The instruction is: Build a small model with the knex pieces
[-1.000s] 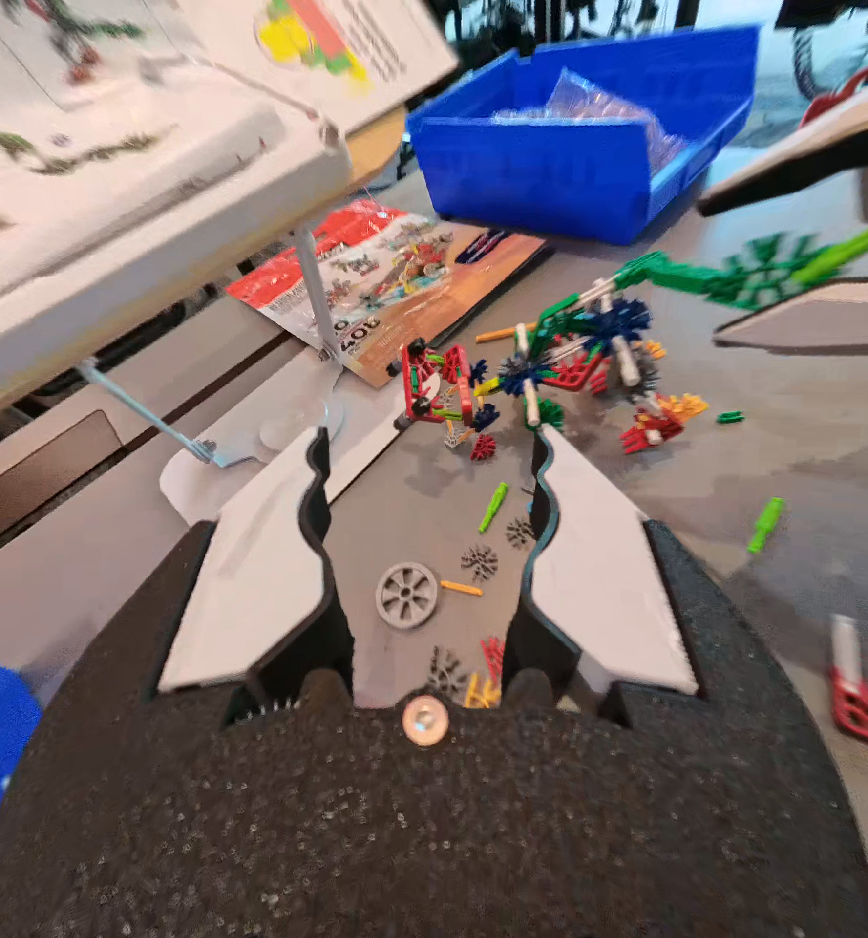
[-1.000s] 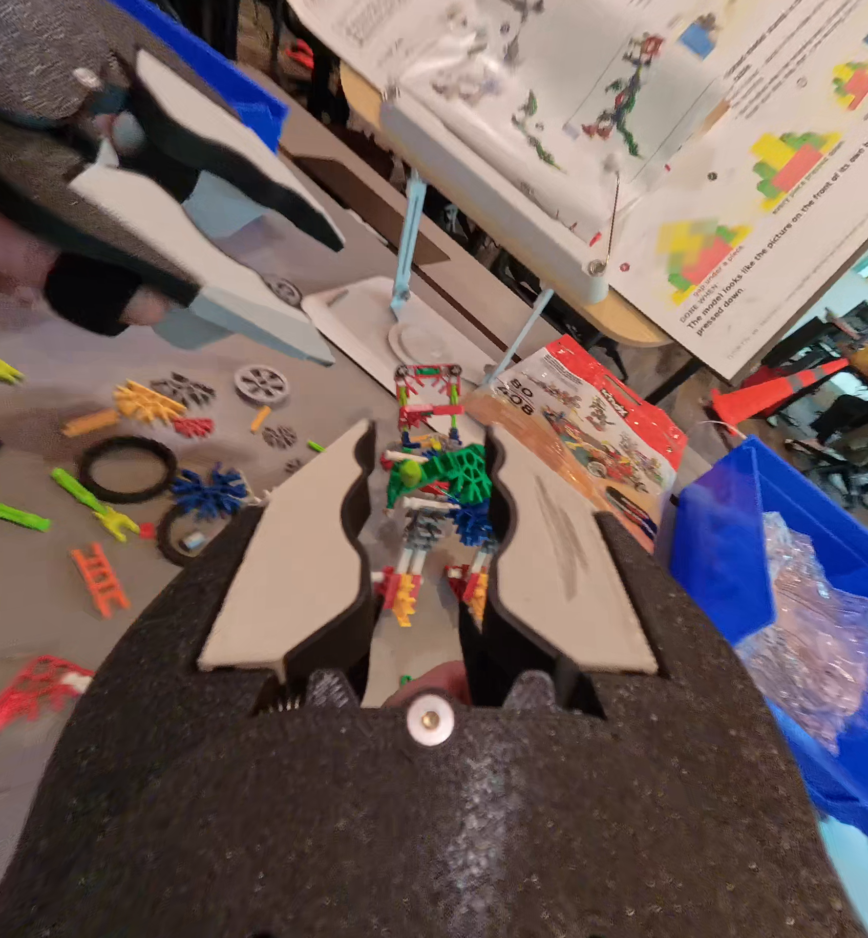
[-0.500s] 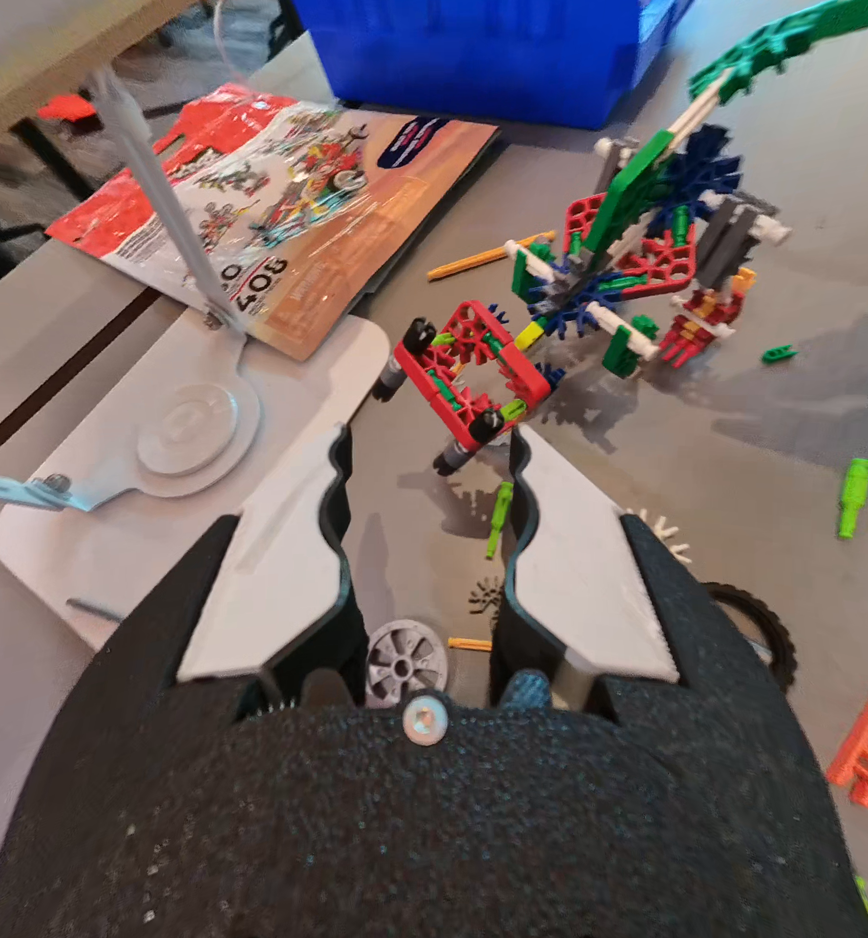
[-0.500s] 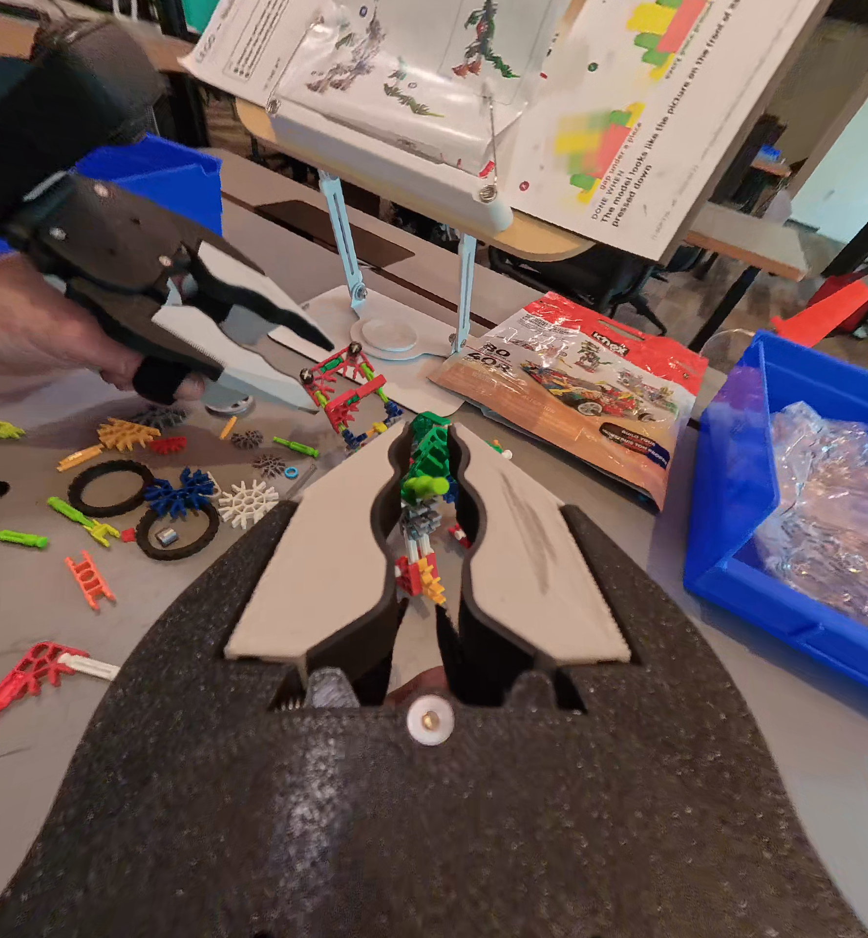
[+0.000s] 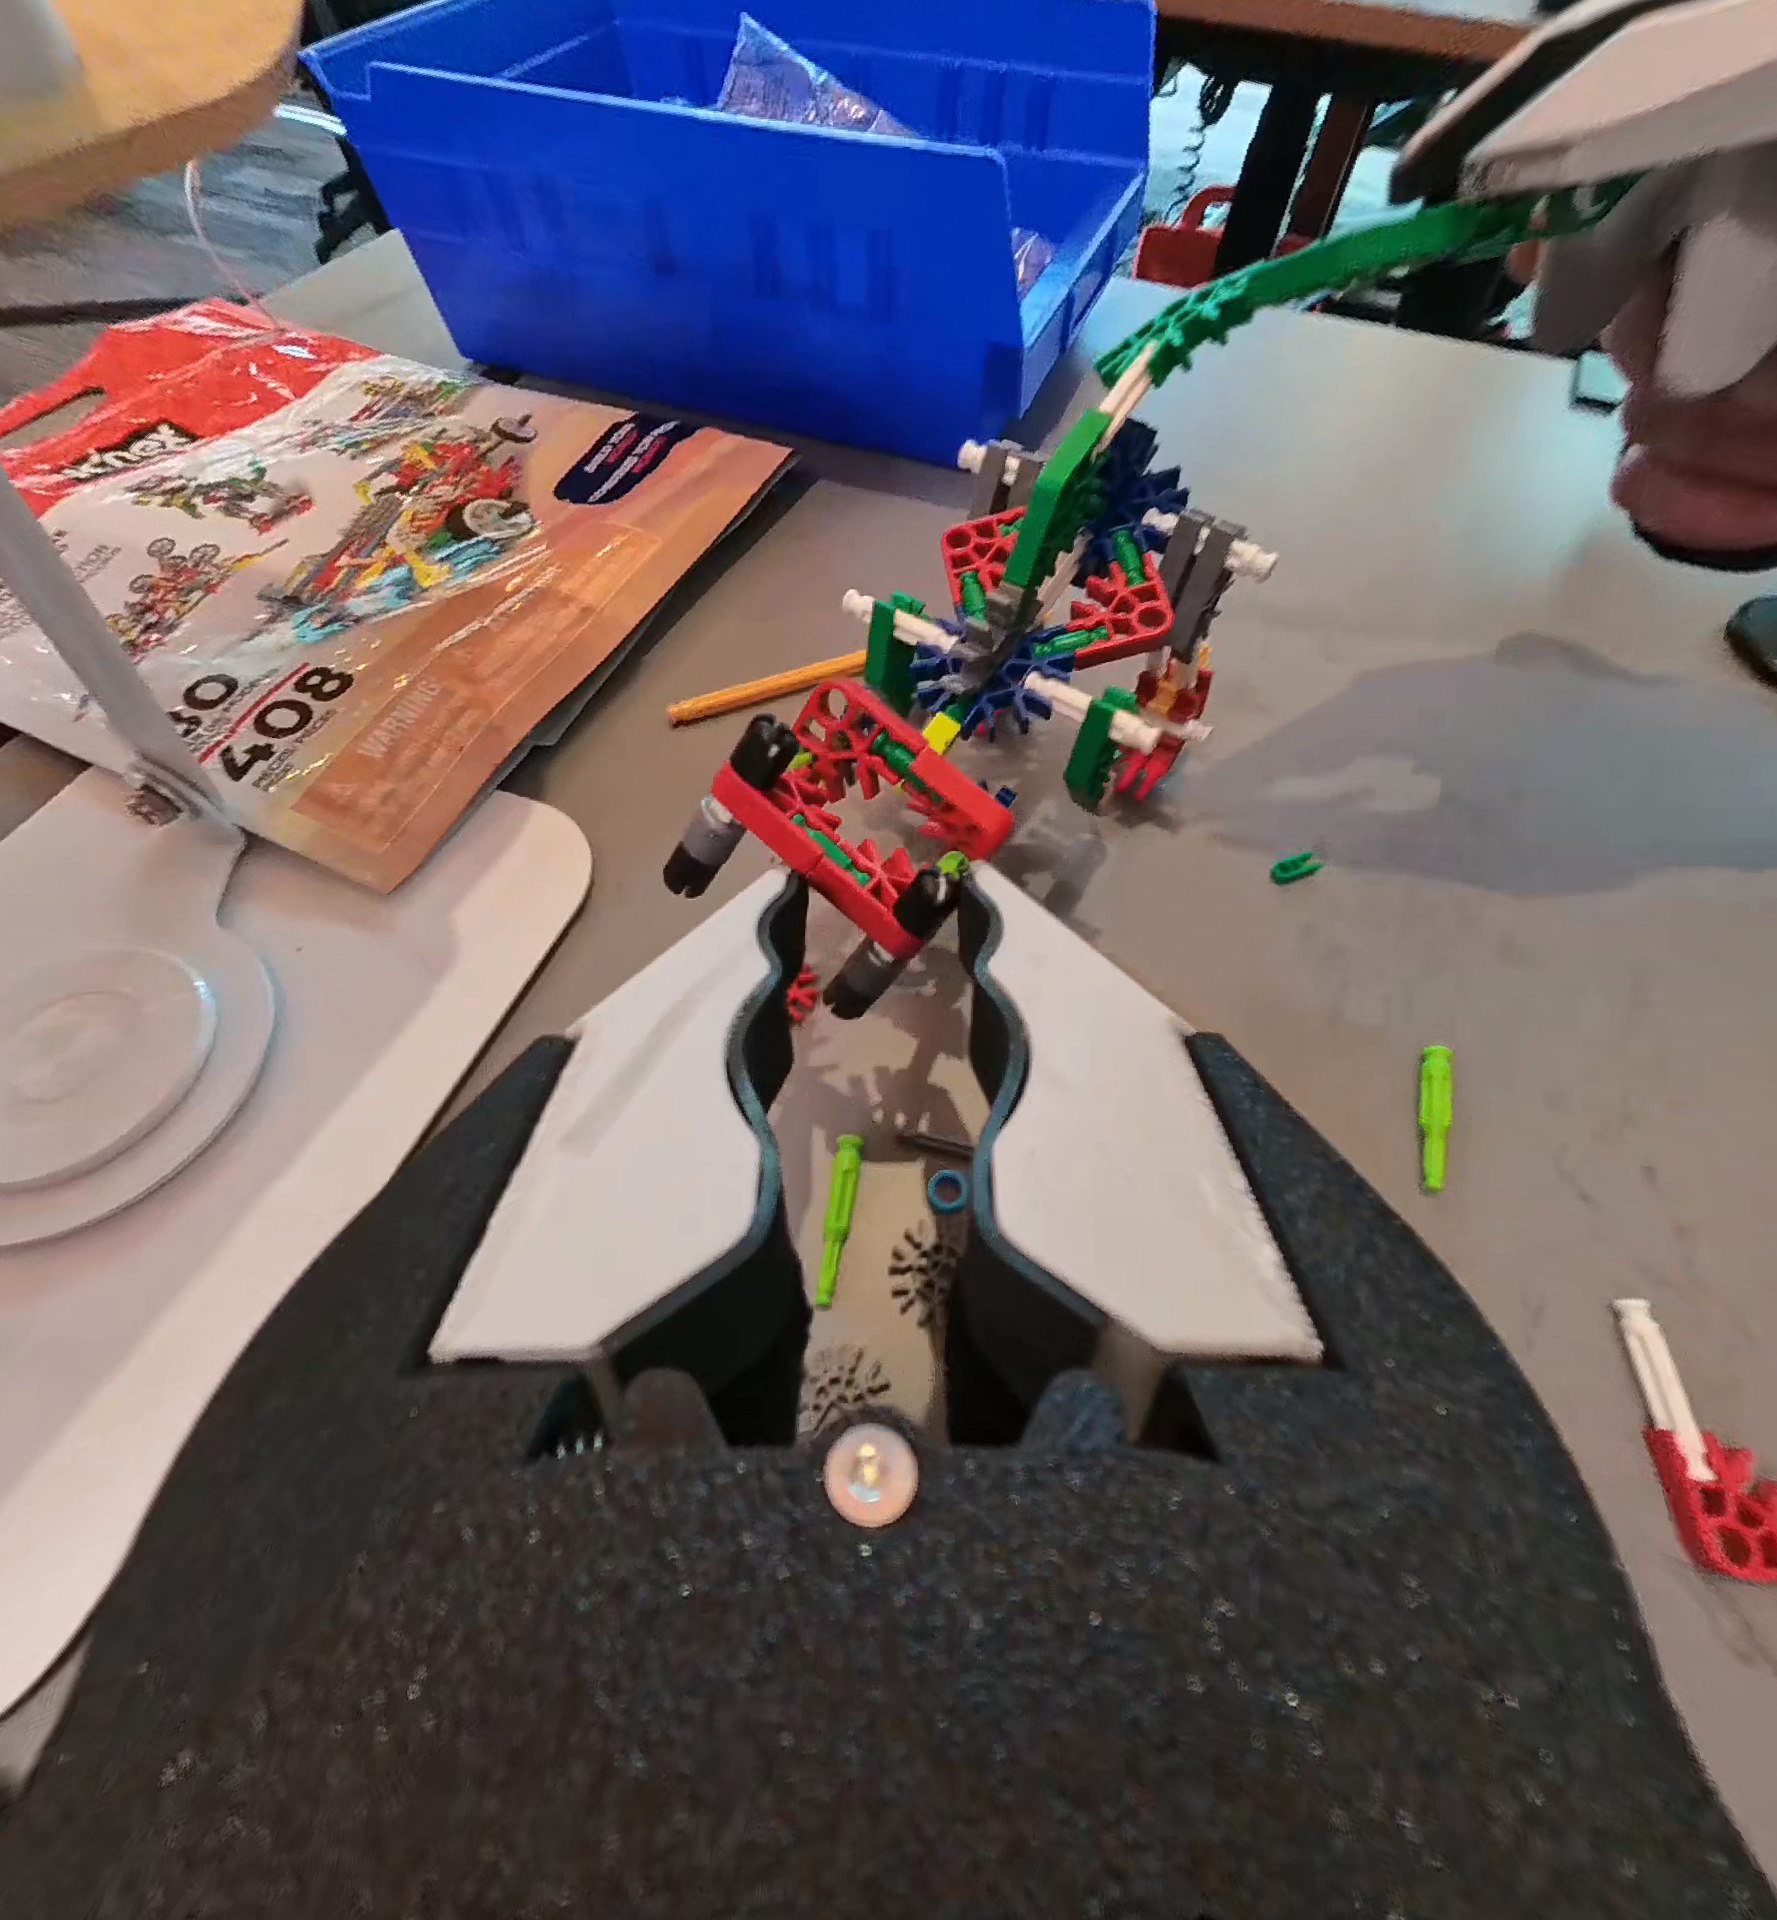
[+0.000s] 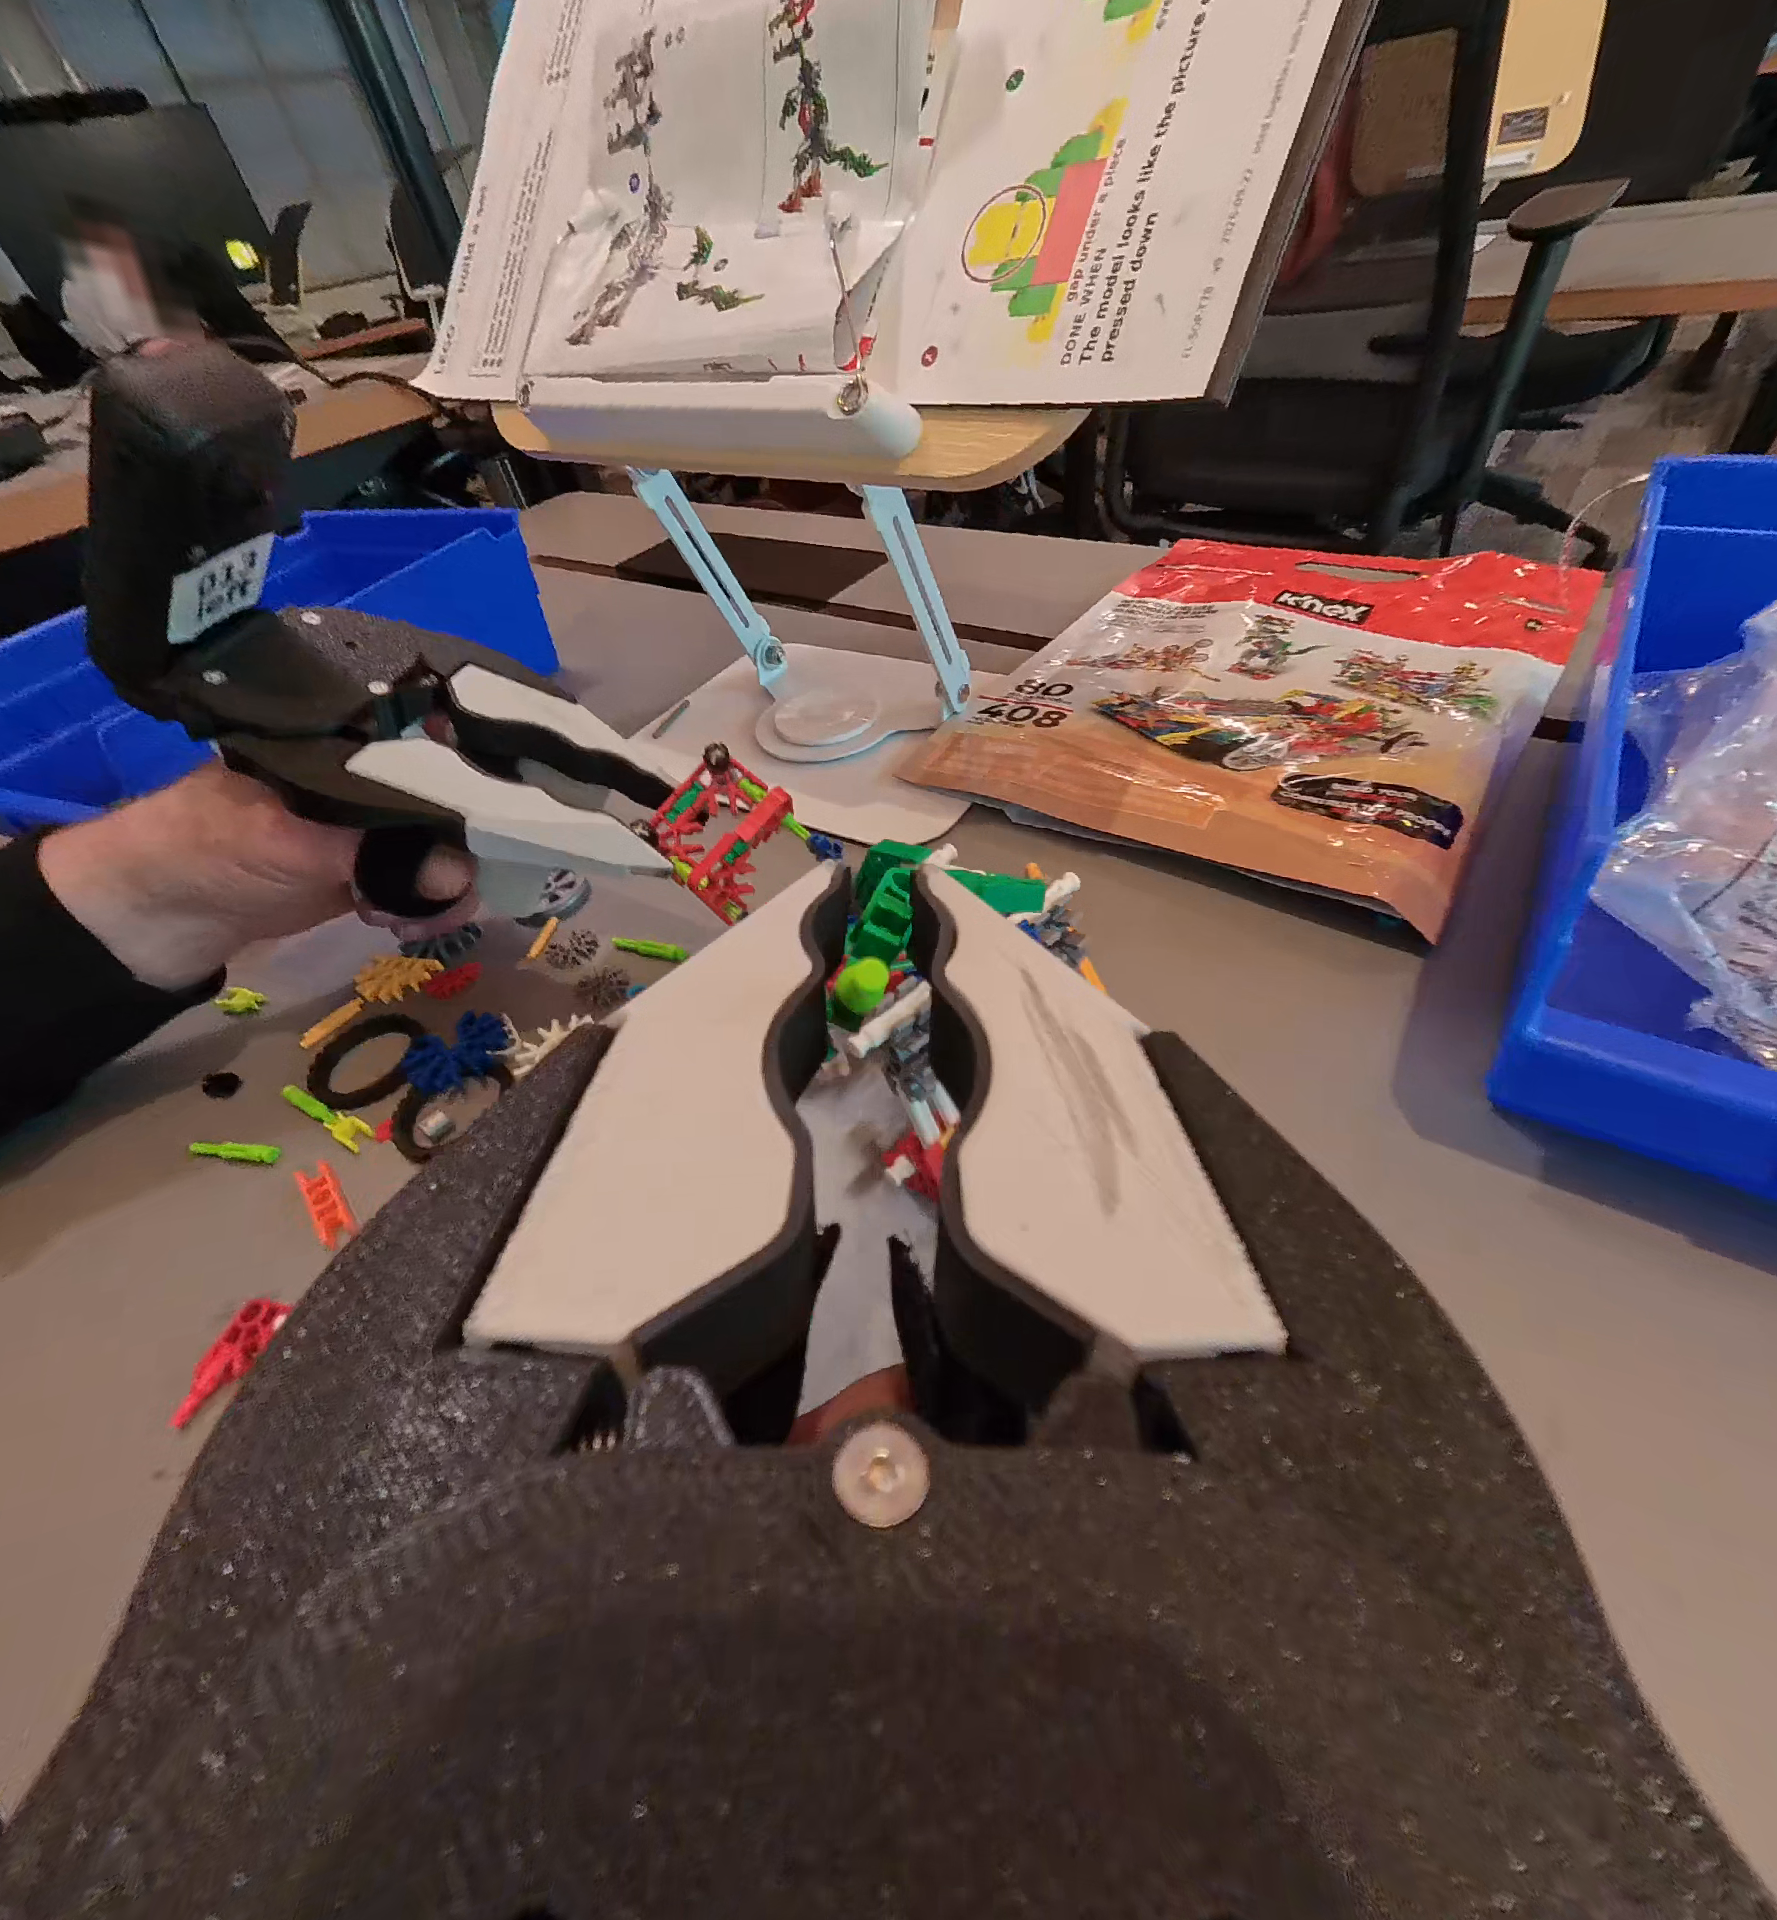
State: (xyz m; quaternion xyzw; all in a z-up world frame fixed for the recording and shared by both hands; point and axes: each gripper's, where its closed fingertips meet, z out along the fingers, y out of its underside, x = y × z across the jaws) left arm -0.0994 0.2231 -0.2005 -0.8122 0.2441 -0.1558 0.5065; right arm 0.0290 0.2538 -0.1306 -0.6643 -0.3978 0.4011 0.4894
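Observation:
A colourful rod-and-connector toy model (image 5: 1050,623) rests on the grey table (image 5: 1486,1039). My left gripper (image 5: 884,894) is shut on the corner of the model's red square frame (image 5: 842,790), where a black and grey rod (image 5: 889,940) sticks out. In the right wrist view the left gripper (image 6: 660,831) pinches that frame (image 6: 723,821) from the left. My right gripper (image 6: 879,883) is shut on the model's green piece (image 6: 884,904). The left wrist view shows the right gripper (image 5: 1549,177) at the top right, holding the model's long green tail (image 5: 1331,260).
A blue bin (image 5: 718,239) with a plastic bag stands behind the model; another blue bin (image 6: 416,592) is at the far left. A toy bag (image 6: 1258,727) lies by a white stand (image 6: 759,416) holding instruction sheets. Loose parts (image 6: 396,1039) are scattered on the left. The tips of one gripper are about 15 cm away from the tips of the other.
My left gripper moved forward to the red frame and its jaws closed onto the corner. My right gripper closed on the green piece and keeps hold; the view has pulled back and up.

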